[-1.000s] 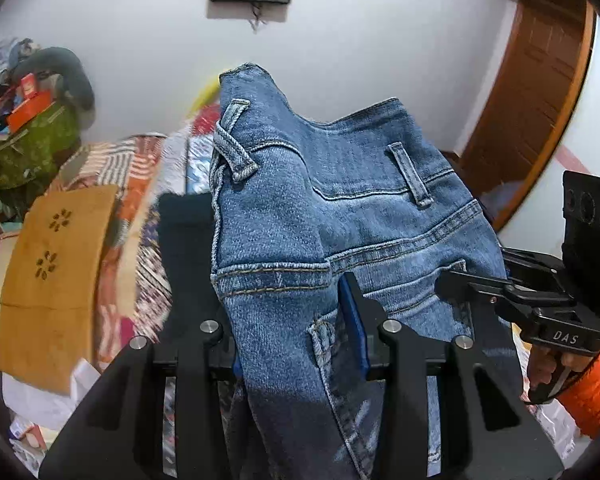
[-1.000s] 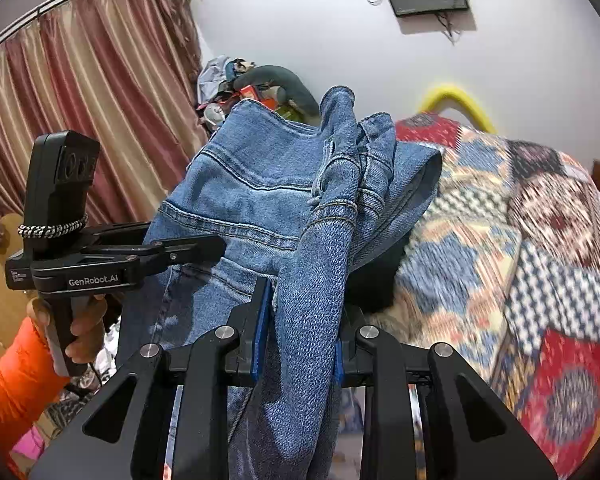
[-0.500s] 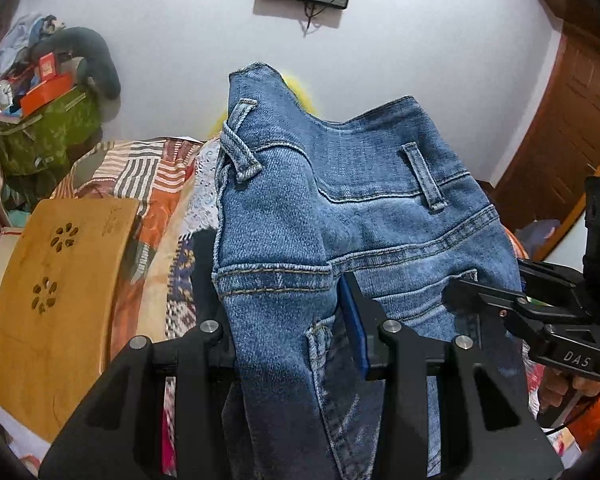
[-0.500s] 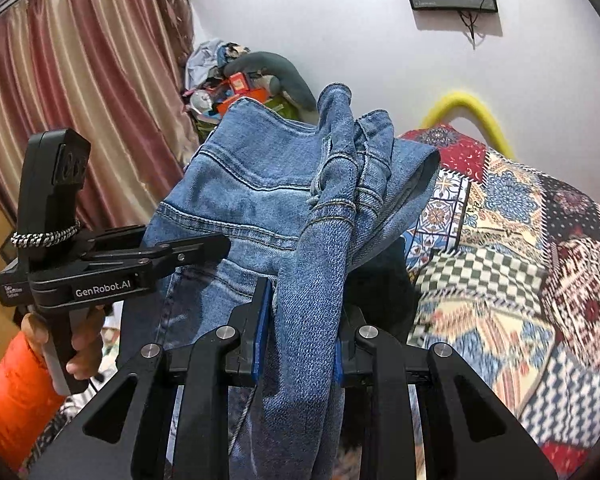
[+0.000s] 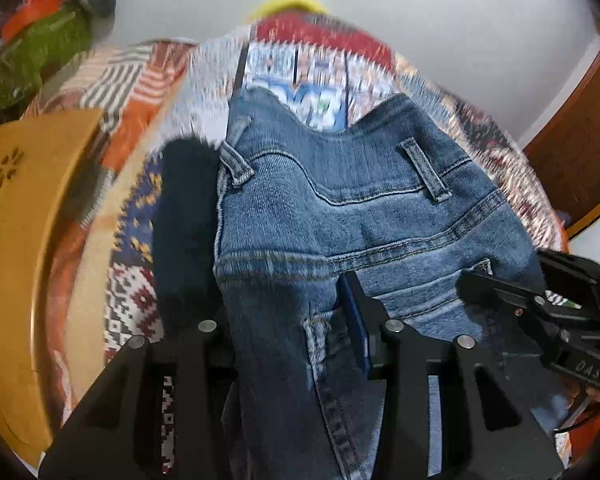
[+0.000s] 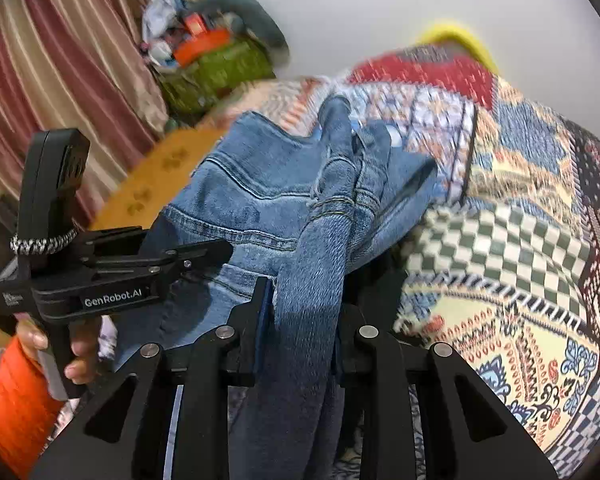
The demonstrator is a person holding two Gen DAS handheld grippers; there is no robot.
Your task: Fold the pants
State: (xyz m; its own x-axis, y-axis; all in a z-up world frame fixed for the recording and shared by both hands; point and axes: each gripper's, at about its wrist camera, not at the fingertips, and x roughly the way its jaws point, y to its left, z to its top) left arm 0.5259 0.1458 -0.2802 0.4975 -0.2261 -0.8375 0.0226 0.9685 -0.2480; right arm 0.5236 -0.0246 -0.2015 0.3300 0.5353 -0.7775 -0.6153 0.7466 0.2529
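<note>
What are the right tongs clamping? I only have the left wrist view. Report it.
Observer: The right tongs are shut on a bunched, upright fold of the jeans.
Operator: Tell me what lies to the right of that fold.
Observer: A green-and-white checked patch of the quilt, showing past the denim's edge.
Operator: Now check my left tongs from that side.
Observer: A hand with an orange sleeve grips the handle of the left tongs.
</note>
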